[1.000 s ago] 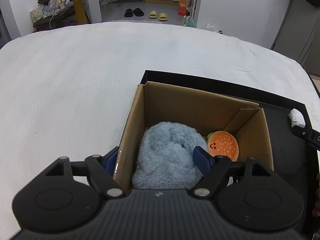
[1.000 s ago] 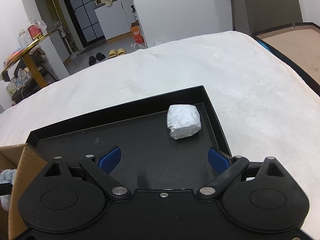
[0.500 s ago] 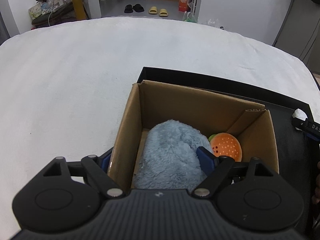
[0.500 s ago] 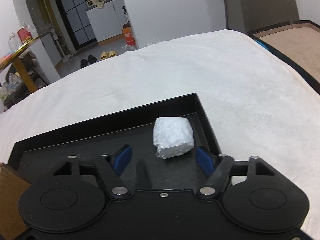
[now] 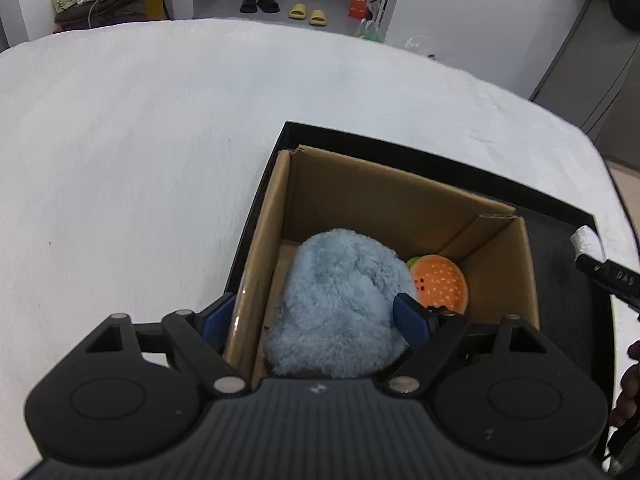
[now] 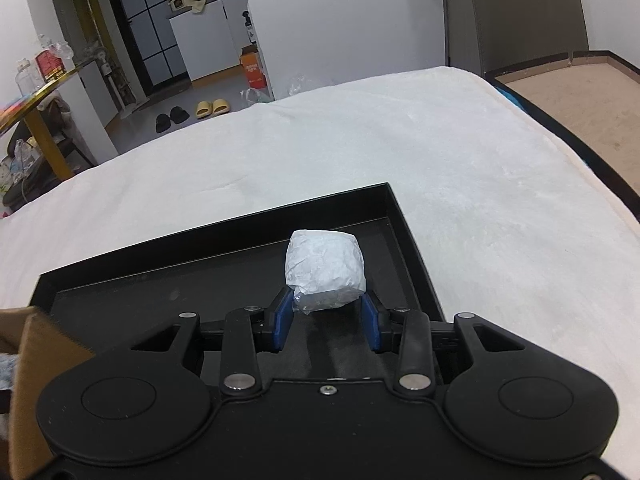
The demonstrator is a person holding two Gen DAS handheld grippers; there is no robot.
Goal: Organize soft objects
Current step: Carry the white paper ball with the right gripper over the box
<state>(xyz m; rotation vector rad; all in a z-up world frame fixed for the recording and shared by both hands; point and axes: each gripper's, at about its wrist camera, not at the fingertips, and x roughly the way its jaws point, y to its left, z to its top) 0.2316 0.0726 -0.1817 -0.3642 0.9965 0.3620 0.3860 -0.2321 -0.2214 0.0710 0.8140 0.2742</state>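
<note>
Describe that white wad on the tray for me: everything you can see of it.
The wad is a crumpled, roughly cube-shaped lump of white, papery material, creased all over. It sits near the far right corner of the black tray, away from the cardboard box. The right gripper has its blue jaws on either side of the wad's lower near edge, close in and apparently pressing it. In the left view only a corner of it shows.

The fluffy toy [image 5: 340,304] is pale blue. The burger toy [image 5: 440,288] is orange with white dots and a green edge. The box [image 5: 392,200] is plain brown, the tray [image 6: 224,276] black, the bundle [image 6: 325,270] white, the blanket [image 5: 140,140] white, the finger pads [image 6: 282,322] blue.
</note>
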